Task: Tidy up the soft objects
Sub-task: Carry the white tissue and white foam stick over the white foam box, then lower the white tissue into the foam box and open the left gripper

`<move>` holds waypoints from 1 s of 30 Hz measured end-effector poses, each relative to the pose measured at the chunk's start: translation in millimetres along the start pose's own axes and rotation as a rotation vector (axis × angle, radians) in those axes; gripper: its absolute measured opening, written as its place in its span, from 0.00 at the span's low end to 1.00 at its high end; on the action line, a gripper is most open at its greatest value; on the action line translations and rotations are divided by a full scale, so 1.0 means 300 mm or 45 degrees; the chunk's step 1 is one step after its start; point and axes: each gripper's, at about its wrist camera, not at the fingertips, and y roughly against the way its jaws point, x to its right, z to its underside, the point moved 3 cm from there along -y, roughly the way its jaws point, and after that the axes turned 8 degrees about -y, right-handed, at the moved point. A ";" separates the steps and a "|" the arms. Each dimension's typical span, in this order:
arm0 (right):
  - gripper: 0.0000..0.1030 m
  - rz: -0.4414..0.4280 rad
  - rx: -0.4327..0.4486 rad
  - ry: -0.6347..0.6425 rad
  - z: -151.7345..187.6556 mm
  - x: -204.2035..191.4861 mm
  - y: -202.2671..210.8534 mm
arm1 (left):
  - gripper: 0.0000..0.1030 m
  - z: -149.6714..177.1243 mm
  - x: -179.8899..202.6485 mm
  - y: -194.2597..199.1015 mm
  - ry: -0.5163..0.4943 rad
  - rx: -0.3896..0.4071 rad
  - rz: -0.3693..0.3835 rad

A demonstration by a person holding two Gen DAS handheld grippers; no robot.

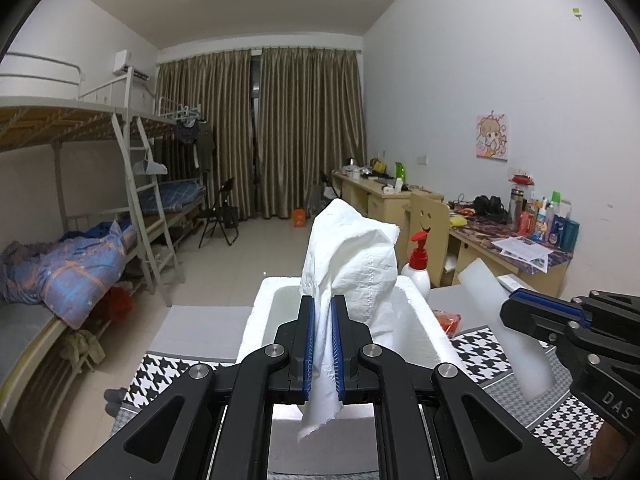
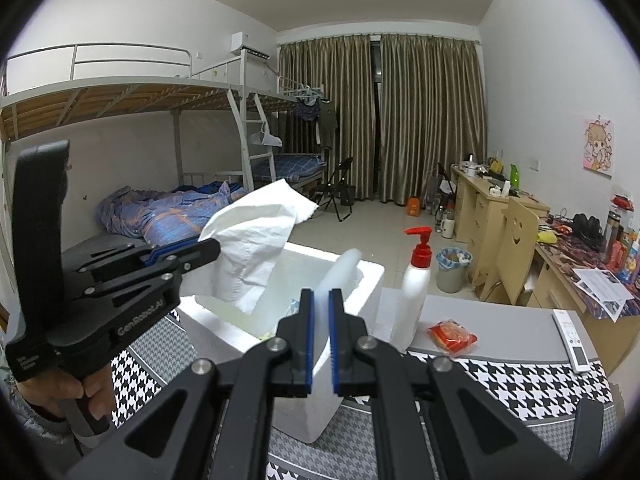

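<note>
My left gripper (image 1: 323, 304) is shut on a crumpled white paper towel (image 1: 352, 264) and holds it above the open white foam box (image 1: 256, 320). In the right wrist view the left gripper (image 2: 208, 250) holds the towel (image 2: 252, 240) over the box (image 2: 360, 300). My right gripper (image 2: 321, 298) is shut on a thin translucent white foam sheet (image 2: 340, 268) that stands over the box's right side. In the left wrist view the right gripper (image 1: 516, 312) holds that sheet (image 1: 504, 320) at the right.
The box stands on a table with a houndstooth cloth (image 2: 500, 384). A white pump bottle with a red top (image 2: 416, 280), a red packet (image 2: 452, 336) and a remote (image 2: 572, 340) lie on the table's right. Bunk beds (image 2: 160, 208) at left, desks (image 2: 500, 208) at right.
</note>
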 end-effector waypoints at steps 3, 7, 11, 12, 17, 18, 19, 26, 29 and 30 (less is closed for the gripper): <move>0.09 -0.001 0.002 0.005 -0.003 -0.004 -0.003 | 0.15 0.004 0.004 -0.022 -0.007 -0.023 -0.005; 0.09 0.006 -0.001 0.006 -0.006 -0.002 -0.009 | 0.58 0.011 -0.015 -0.036 0.020 -0.037 -0.017; 0.09 0.011 -0.001 0.011 -0.010 -0.004 -0.013 | 0.71 0.012 -0.034 -0.031 0.041 -0.025 -0.037; 0.09 0.012 -0.001 0.012 -0.010 -0.008 -0.013 | 0.76 0.014 -0.039 -0.026 0.045 -0.021 -0.046; 0.09 0.010 0.003 0.021 -0.016 -0.018 -0.009 | 0.87 0.012 -0.055 -0.010 0.063 -0.003 -0.067; 0.09 0.009 0.004 0.026 -0.016 -0.022 -0.008 | 0.89 0.012 -0.059 -0.005 0.065 0.002 -0.075; 0.09 0.007 0.006 0.029 -0.017 -0.028 -0.008 | 0.89 0.010 -0.060 -0.002 0.068 0.007 -0.083; 0.09 -0.008 0.004 0.051 -0.030 -0.058 -0.021 | 0.96 0.010 -0.077 0.017 0.072 0.028 -0.111; 0.09 -0.021 0.002 0.055 -0.037 -0.067 -0.029 | 0.97 0.013 -0.085 0.018 0.069 0.027 -0.122; 0.09 -0.023 0.001 0.058 -0.039 -0.070 -0.033 | 0.98 0.013 -0.088 0.018 0.069 0.027 -0.125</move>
